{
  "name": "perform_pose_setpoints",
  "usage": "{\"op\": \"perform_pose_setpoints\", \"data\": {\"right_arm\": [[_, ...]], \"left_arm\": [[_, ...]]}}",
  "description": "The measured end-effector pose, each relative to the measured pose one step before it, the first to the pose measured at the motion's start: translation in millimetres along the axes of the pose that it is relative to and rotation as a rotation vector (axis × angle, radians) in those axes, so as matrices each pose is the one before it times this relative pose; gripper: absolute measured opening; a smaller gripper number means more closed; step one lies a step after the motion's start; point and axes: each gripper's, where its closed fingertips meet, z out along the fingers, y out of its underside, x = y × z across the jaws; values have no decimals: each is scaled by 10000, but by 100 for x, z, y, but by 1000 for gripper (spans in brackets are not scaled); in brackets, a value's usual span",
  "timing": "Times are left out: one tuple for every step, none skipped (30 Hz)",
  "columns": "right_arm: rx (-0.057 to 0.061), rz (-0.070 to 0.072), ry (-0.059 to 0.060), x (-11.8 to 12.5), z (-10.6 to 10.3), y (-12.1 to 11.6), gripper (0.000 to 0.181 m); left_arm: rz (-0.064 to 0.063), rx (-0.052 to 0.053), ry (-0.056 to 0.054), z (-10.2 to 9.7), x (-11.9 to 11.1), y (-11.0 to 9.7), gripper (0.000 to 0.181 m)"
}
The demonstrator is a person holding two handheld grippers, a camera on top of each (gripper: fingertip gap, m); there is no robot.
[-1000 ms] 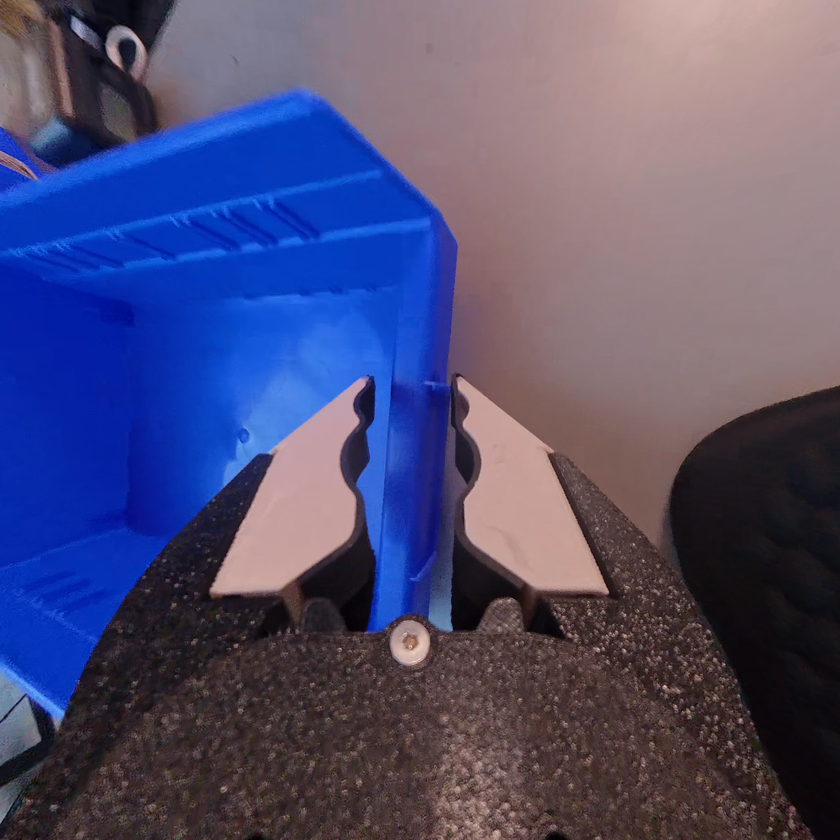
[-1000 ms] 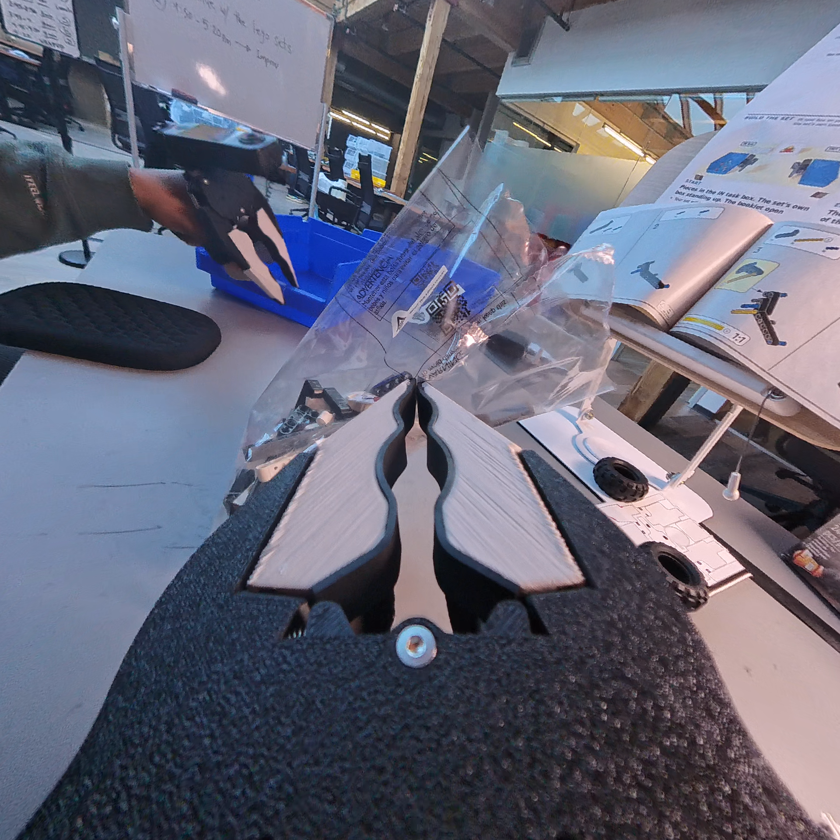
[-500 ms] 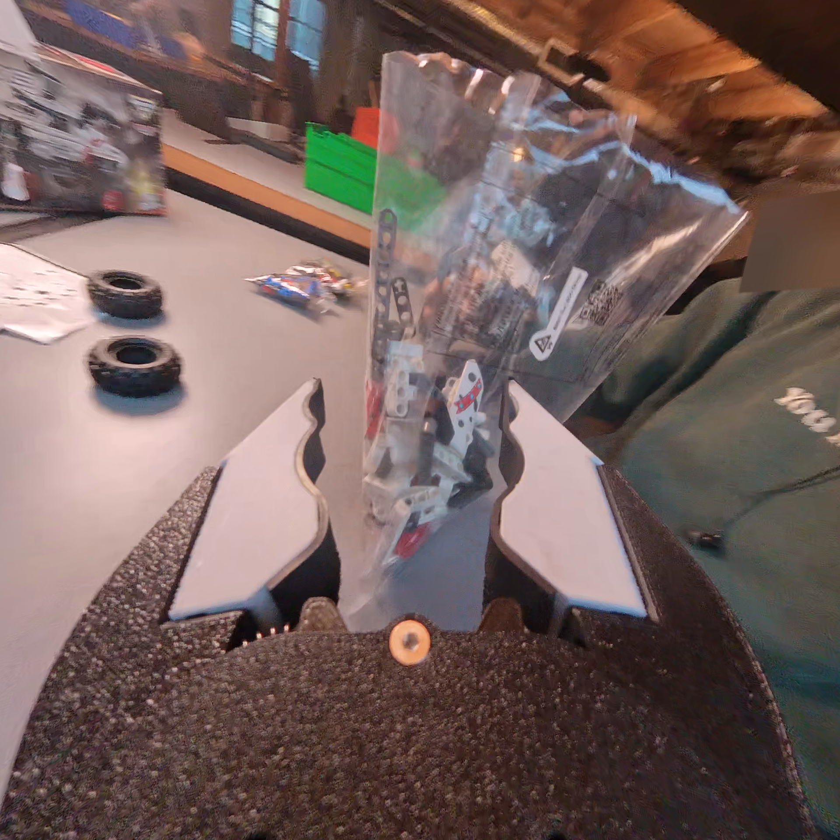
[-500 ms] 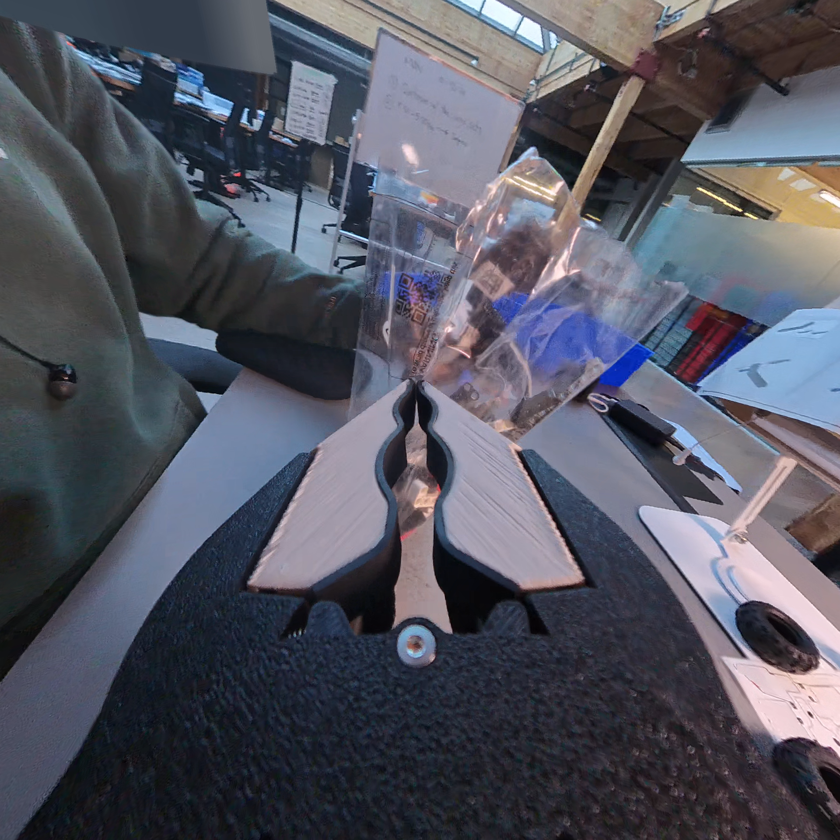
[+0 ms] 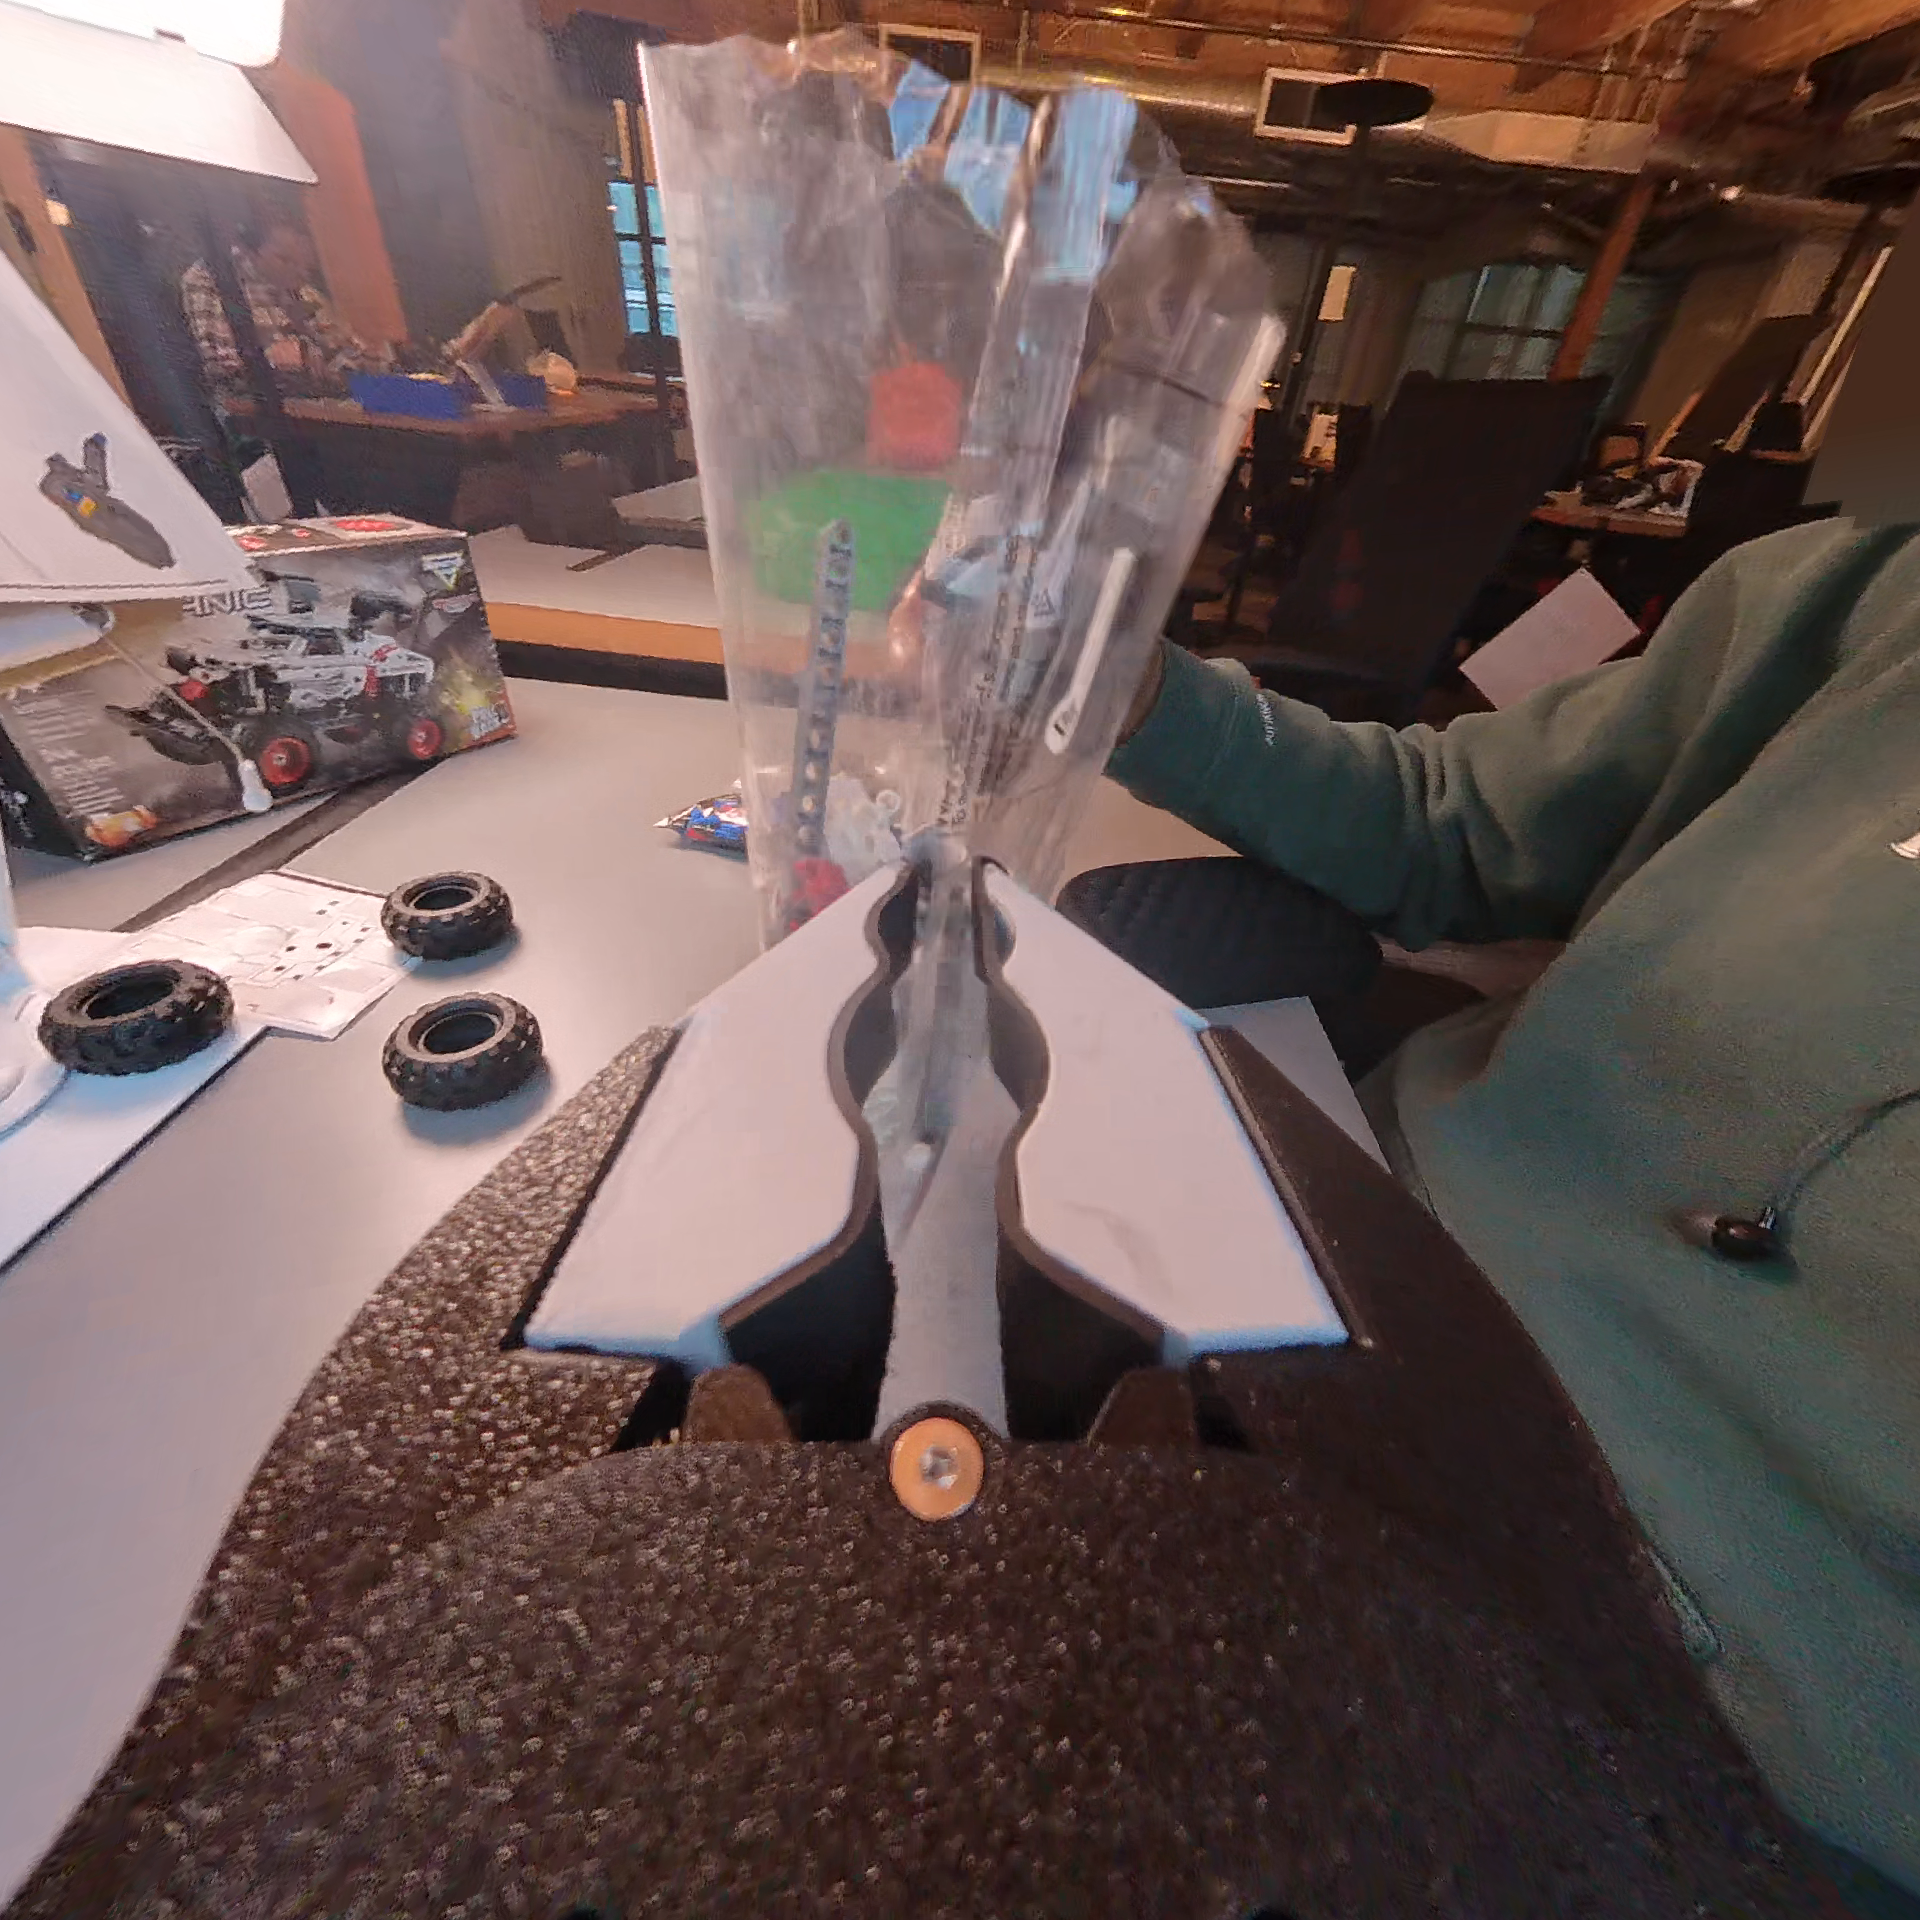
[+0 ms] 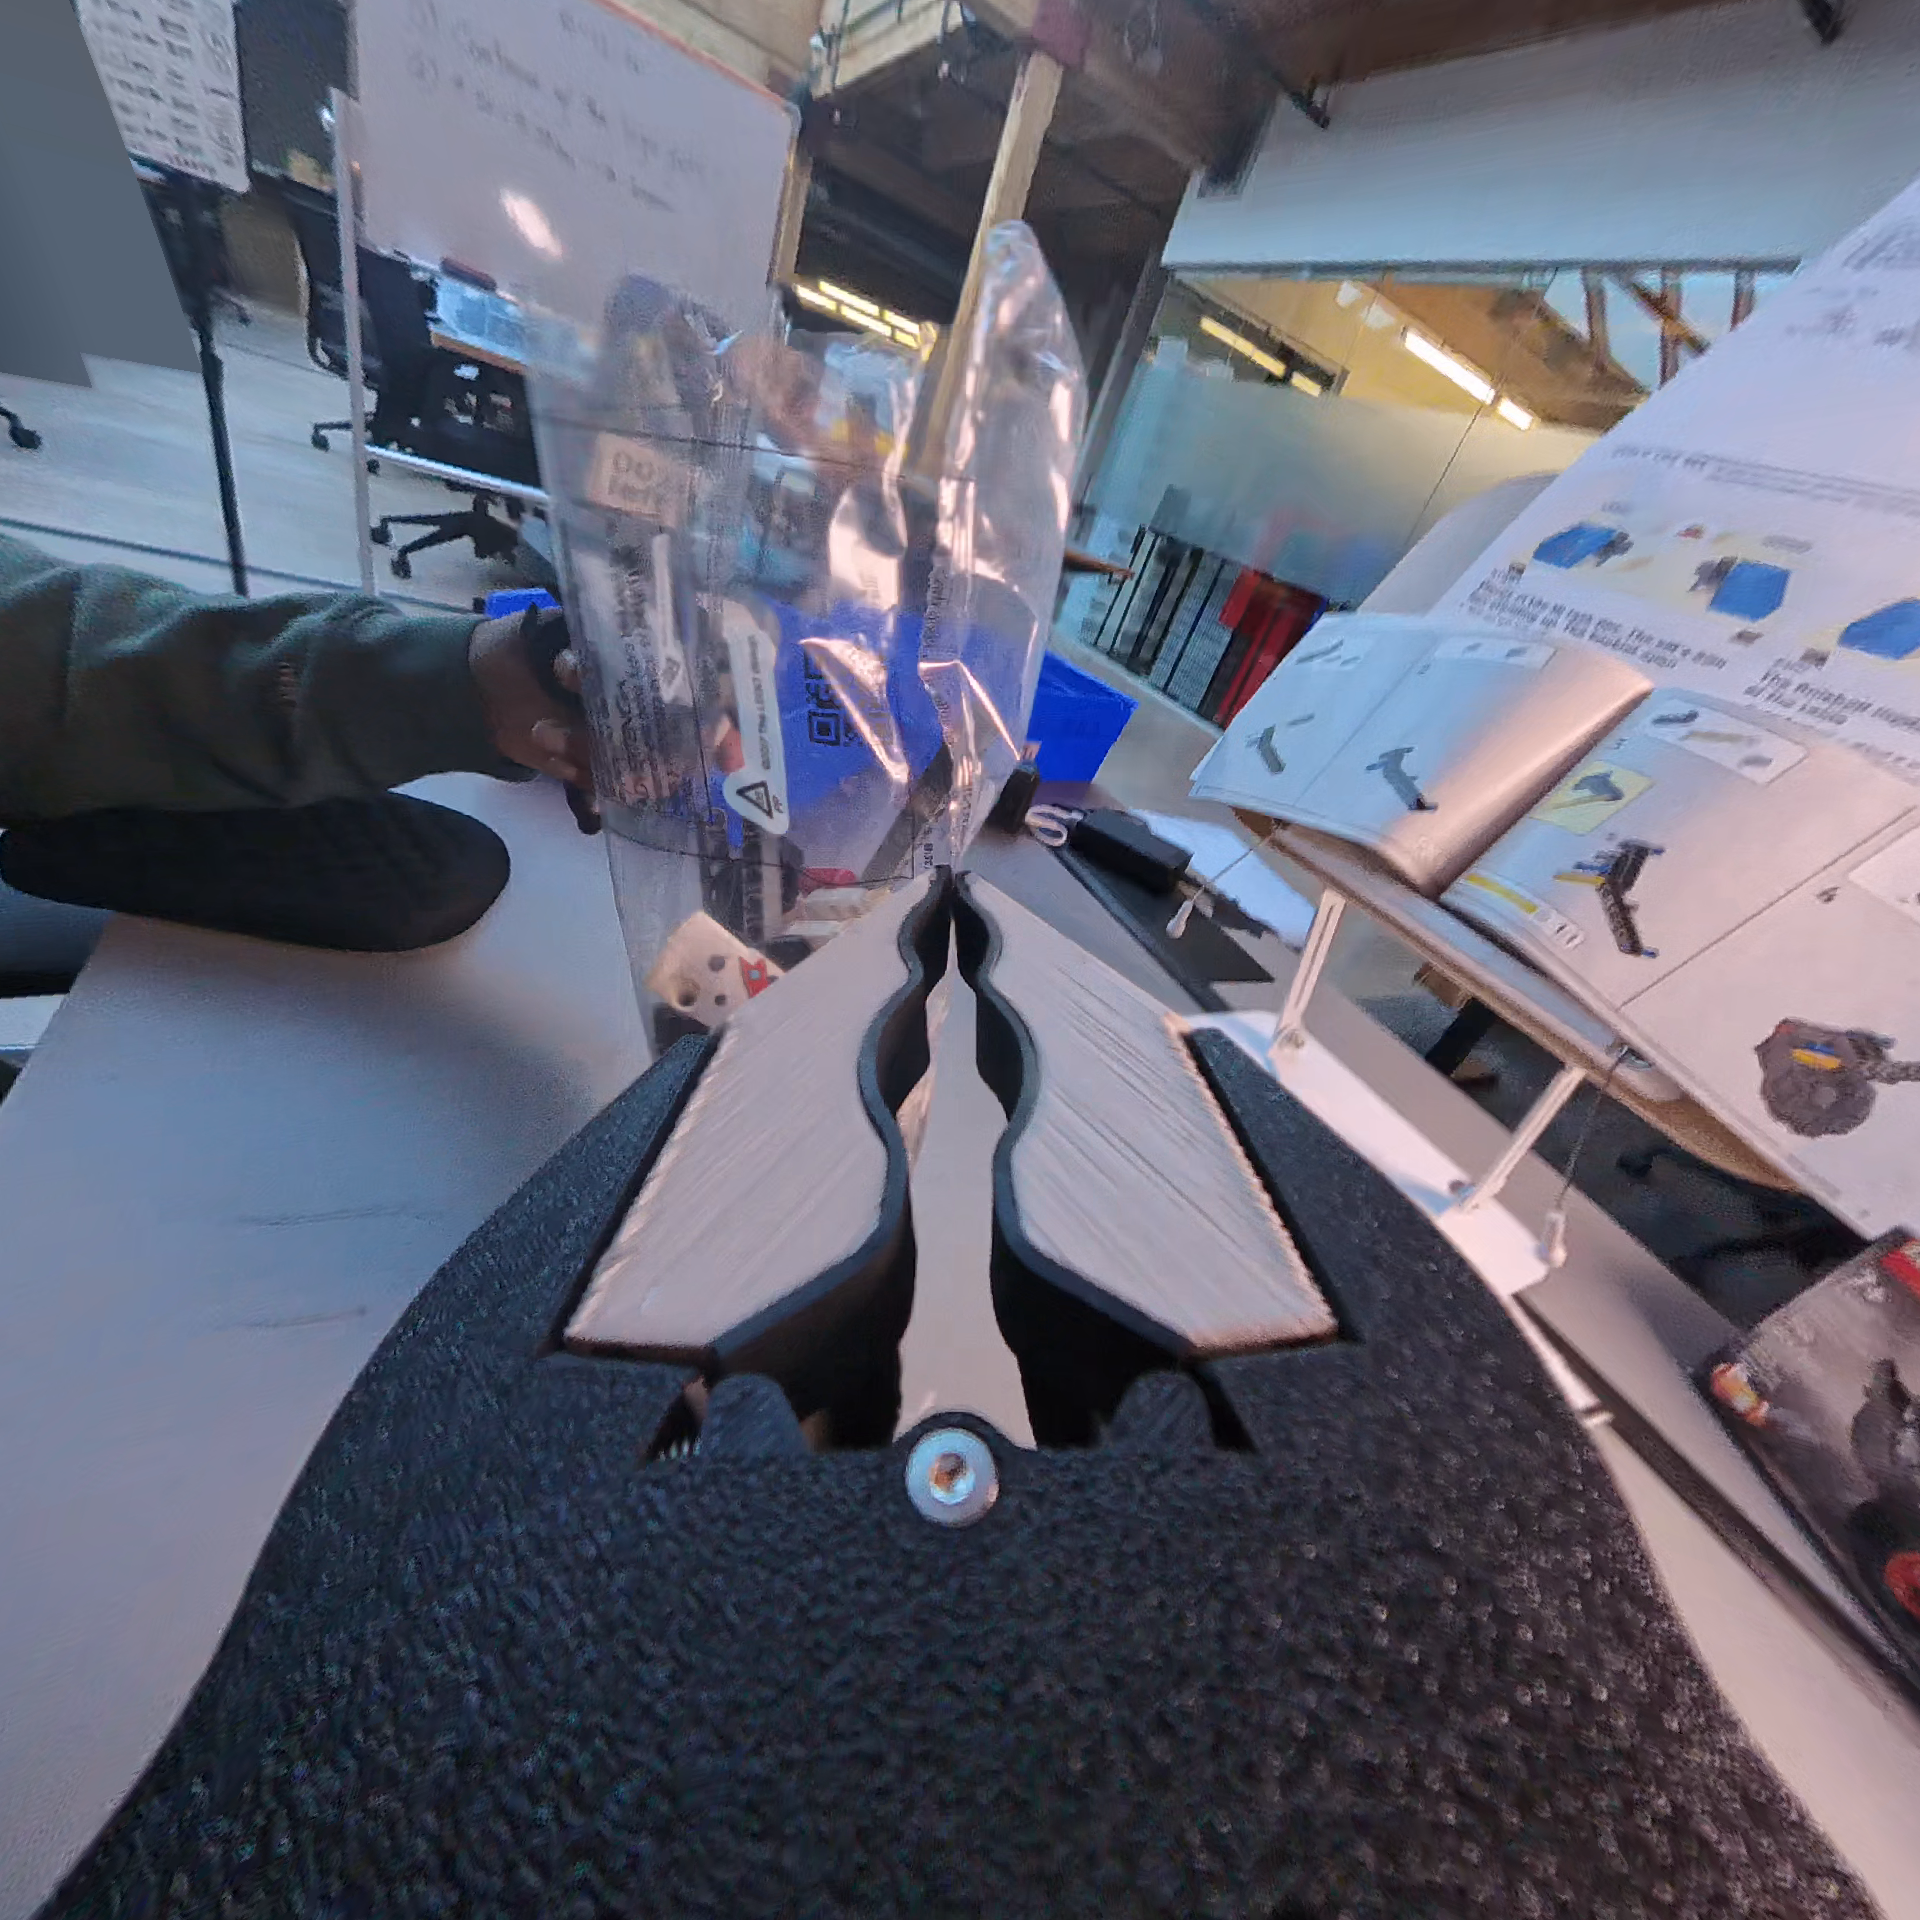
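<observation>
Pinching a clear plastic bag point(image 5: 935, 540) of small building pieces, left claw point(image 5: 940, 883) nearly closed on its lower edge, bag standing upright beyond the tips. Left of the claw on the grey bench point(image 5: 260, 1195): three black tyres point(image 5: 462, 1049), a sheet of paper point(image 5: 281, 966), a toy truck box point(image 5: 260, 686) farther back. Right of it, a green sleeve point(image 5: 1403, 800).

Clamping the same bag point(image 6: 810, 582) at its edge, right claw point(image 6: 951, 883) fully closed, tips meeting. Left beyond it, a hand point(image 6: 530, 707); behind the bag, a blue bin point(image 6: 1081, 717); right, an open instruction booklet point(image 6: 1455, 748) on a stand.
</observation>
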Motion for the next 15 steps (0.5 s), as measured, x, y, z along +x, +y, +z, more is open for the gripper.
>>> {"op": "perform_pose_setpoints", "data": {"right_arm": [[-588,517,-188,-139,349,1107,1],[-544,584,-254,-224,403,1492,11],[-555,424,-77,59,522,1904,20],[-70,325,-118,-41,538,1314,27],[148,338,-313,-353,443,764,31],[11,224,-238,-255,386,558,35],[-160,-44,-66,-34,298,401,39],[-180,-311,15,68,202,238,40],[-123,-273,56,194,107,163,39],[-56,-42,-16,164,49,110,31],[78,121,-137,23,-35,-1,28],[120,172,-143,1,-101,-24,23],[89,168,-106,3,-121,-4,17],[15,95,-74,-13,-71,16,11],[-55,-37,83,165,-72,33,2]], "left_arm": [[-250,-71,-71,-284,-310,494,20],[-336,-105,-83,-267,-439,773,32],[-336,-214,-134,-141,-552,1035,40],[-211,-333,-104,77,-407,1195,46],[-8,-432,-102,293,-305,1283,47],[165,-522,-252,464,-457,1262,48],[236,-475,-403,567,-667,994,49],[166,-254,-299,598,-582,500,50],[2,-51,-137,550,-480,127,50],[-86,-27,-26,474,-412,-14,49],[-57,41,45,368,-282,-207,49],[-32,108,114,277,-83,-389,42],[14,81,210,246,206,-415,28],[93,-11,57,288,91,-310,23],[203,-81,-122,127,-56,-265,16]]}}
